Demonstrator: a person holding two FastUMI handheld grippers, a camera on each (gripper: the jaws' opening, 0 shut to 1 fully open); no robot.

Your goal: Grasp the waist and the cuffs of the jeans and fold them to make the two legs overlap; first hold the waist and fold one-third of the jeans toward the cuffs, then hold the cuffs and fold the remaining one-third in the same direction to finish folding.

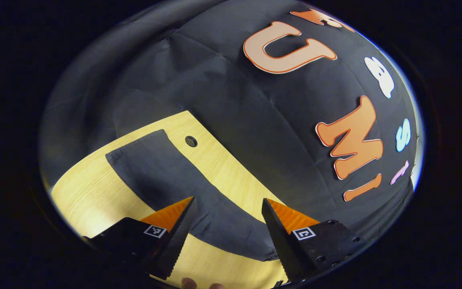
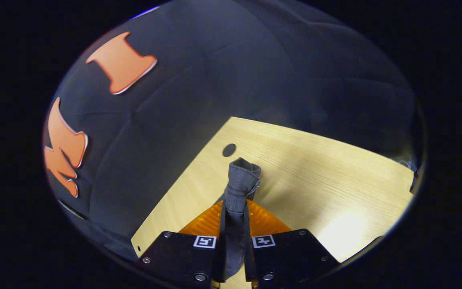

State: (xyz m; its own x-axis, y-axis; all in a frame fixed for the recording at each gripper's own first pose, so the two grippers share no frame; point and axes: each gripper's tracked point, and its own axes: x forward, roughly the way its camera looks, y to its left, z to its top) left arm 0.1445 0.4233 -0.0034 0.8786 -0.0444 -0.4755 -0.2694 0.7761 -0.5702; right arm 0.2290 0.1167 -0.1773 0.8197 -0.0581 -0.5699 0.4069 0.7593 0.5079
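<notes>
Dark grey jeans (image 1: pixel 167 176) lie flat on the light wooden table (image 1: pixel 82 192) in the left gripper view, one leg running from between my fingers out to a hemmed cuff (image 1: pixel 134 142) at the far end. My left gripper (image 1: pixel 227 202) hovers over that leg, open, nothing between its fingers. In the right gripper view my right gripper (image 2: pixel 235 208) is shut on a bunched fold of the jeans (image 2: pixel 240 180), which sticks up past the fingertips above the table (image 2: pixel 327 168).
A round hole (image 1: pixel 191 141) is cut in the tabletop near its far edge, and the same kind of hole (image 2: pixel 229 150) appears just beyond the pinched cloth. The black cloth wall stands right behind the table. Fingertips of a hand (image 1: pixel 189 283) peek in at the bottom.
</notes>
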